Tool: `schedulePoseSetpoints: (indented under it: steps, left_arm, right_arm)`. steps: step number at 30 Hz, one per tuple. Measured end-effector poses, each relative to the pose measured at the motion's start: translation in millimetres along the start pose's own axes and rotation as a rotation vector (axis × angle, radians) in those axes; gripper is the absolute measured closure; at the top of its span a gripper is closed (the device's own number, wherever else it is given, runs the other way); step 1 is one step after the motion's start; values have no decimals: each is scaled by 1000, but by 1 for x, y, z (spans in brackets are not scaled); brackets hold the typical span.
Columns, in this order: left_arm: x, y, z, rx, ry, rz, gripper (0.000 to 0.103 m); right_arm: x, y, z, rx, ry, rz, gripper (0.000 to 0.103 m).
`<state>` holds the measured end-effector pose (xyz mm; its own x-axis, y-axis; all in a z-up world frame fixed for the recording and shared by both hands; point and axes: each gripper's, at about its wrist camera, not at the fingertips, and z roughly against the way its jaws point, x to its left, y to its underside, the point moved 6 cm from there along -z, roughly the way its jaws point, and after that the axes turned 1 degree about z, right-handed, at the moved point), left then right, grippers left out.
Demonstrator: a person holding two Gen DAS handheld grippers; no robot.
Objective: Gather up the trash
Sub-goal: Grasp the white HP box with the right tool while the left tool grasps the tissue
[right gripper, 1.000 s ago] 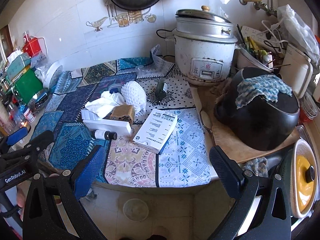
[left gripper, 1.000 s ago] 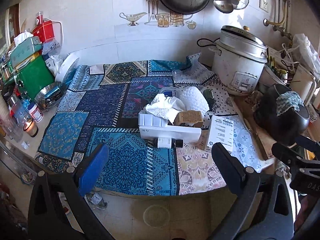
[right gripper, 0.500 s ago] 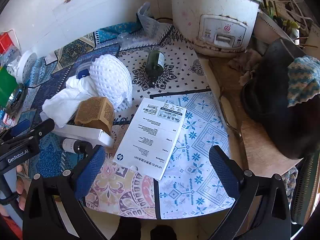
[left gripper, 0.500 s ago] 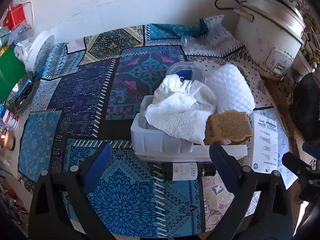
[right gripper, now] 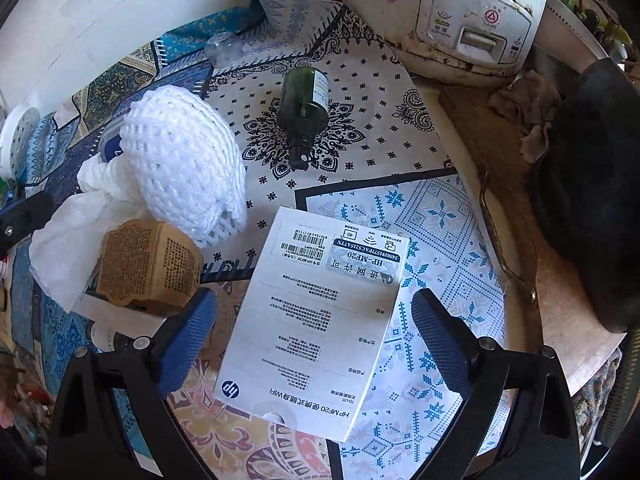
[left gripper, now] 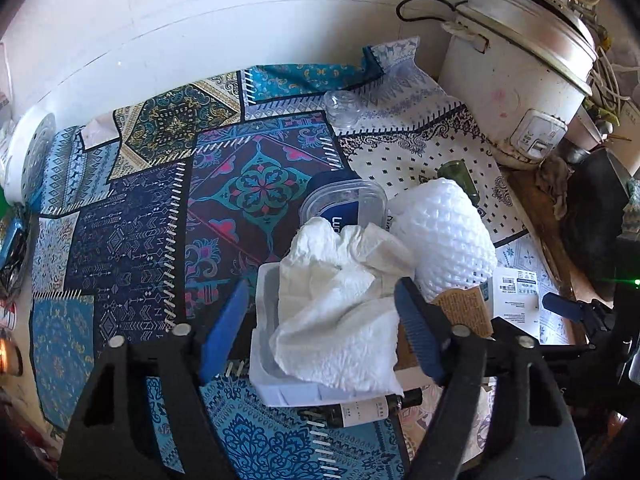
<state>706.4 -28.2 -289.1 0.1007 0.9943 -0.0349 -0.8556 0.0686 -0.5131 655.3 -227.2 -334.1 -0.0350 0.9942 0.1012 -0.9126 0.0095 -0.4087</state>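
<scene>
A crumpled white paper towel (left gripper: 340, 320) lies on a white plastic tray (left gripper: 266, 320) on the patterned cloth. My left gripper (left gripper: 320, 332) hangs over it, jaws closing, the towel between the blue pads but not pinched. Behind it sit a white foam net (left gripper: 444, 236), a brown carton (left gripper: 464, 308) and a clear tub with a blue label (left gripper: 344, 204). My right gripper (right gripper: 316, 334) straddles a white HP box (right gripper: 316, 308) lying flat, jaws wide and closing slightly, pads clear of it. A dark green bottle (right gripper: 306, 108) lies beyond the box.
A small bottle with a white label (left gripper: 360, 410) lies in front of the tray. A white rice cooker (right gripper: 460, 12) stands at the back right, a black pot (right gripper: 592, 200) at the right edge, and a clear jar (left gripper: 340, 108) near the wall.
Both grippers have come down and forward toward the table. The left jaws have narrowed around the paper towel. The right gripper now sits over the white box.
</scene>
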Motion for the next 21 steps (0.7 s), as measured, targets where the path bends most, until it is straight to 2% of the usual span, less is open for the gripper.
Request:
schedulePoseSetpoints:
  steps: [6, 10, 12, 14, 21]
  left_arm:
    - [1, -2, -26, 98, 60, -2, 74]
    - [2, 2, -34, 125, 92, 12, 85]
    - [2, 4, -37, 138, 100, 15, 96]
    - [1, 5, -38, 139, 93, 12, 101]
    - [3, -5, -16, 67, 77, 51, 103]
  right_arm:
    - [0, -1, -7, 16, 8, -10, 23]
    - [-4, -3, -8, 7, -6, -24, 25]
    - [-5, -3, -7, -1, 2, -18, 26]
    - [-6, -3, -5, -14, 6, -15, 26]
    - [-12, -8, 16, -73, -6, -9, 27]
